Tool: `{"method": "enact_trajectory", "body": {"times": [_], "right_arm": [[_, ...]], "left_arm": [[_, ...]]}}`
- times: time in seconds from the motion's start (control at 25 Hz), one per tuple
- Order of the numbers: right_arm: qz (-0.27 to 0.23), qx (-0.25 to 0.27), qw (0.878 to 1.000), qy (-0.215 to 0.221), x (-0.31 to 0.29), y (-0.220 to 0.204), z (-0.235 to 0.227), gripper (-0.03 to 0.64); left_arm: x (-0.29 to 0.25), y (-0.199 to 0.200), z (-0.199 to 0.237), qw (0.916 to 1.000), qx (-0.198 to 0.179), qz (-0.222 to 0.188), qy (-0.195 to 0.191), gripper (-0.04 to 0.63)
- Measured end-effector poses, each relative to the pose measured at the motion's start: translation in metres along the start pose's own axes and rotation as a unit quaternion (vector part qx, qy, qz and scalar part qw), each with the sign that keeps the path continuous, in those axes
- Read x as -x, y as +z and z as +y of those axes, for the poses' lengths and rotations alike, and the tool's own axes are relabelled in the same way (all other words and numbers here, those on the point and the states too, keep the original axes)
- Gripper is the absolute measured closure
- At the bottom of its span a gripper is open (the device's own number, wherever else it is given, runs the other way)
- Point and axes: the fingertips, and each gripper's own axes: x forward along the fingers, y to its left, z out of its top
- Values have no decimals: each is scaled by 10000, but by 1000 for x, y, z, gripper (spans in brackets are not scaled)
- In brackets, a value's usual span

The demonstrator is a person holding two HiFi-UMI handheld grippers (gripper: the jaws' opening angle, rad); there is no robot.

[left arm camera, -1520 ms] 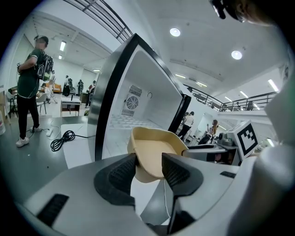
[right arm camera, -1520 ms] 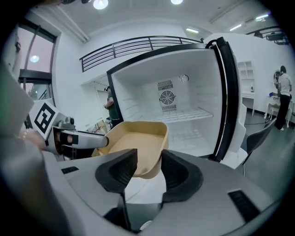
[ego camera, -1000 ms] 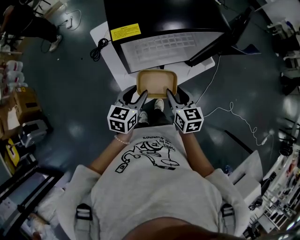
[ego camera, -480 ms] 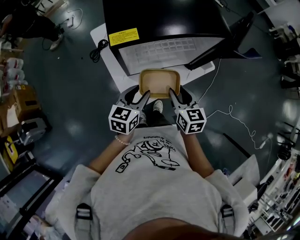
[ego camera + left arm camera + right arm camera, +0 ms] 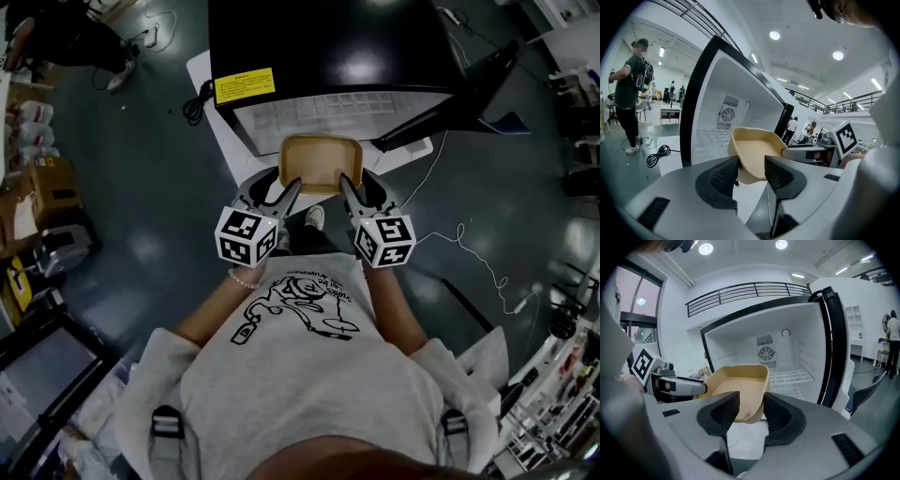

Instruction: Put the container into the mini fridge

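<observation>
- Head view: tan container [image 5: 320, 161] held off the floor [image 5: 141, 206] between both tools, right in front of the open fridge [image 5: 328, 47]. Its far rim overlaps the white shelf [image 5: 319, 111] at the mouth — can't tell whether it has crossed the threshold. Left gripper [image 5: 286, 192] is clamped on the near-left corner, right gripper [image 5: 347, 187] on the near-right corner. Door [image 5: 459, 84] is swung out to the right. Yellow label [image 5: 244, 85] sits on the fridge top, a black cable [image 5: 192, 101] coiled on the floor to its left.
- Left gripper view: jaws of the left gripper [image 5: 751, 171] are closed on the container [image 5: 757, 150], wall pinched between the ribbed pads [image 5: 723, 176]. Tray is empty, tilted slightly, open side up. Behind it is the white fridge interior with a round fan [image 5: 725, 114] on the back wall. The right tool's marker cube [image 5: 846, 138] shows at the right edge. A person [image 5: 628, 93] stands far left near the cable [image 5: 658, 154].
- Right gripper view: right gripper [image 5: 750, 411] likewise grips the container [image 5: 738, 387] — rim between the jaws, pads on both sides. Fridge cavity lies straight ahead, fan [image 5: 765, 353] centred, door [image 5: 834, 343] at the right.
</observation>
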Motion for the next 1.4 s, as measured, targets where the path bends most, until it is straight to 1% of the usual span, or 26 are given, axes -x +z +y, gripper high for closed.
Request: {"method": "enact_trajectory", "body": {"times": [0.96, 1.4], "right_arm": [[-30, 135, 9987, 493, -22, 27, -48, 459], [-1, 257, 9971, 717, -29, 32, -55, 459]], "left_arm": [[-40, 21, -8, 9984, 272, -182, 464, 417], [-48, 27, -4, 9951, 428, -412, 790, 417]]}}
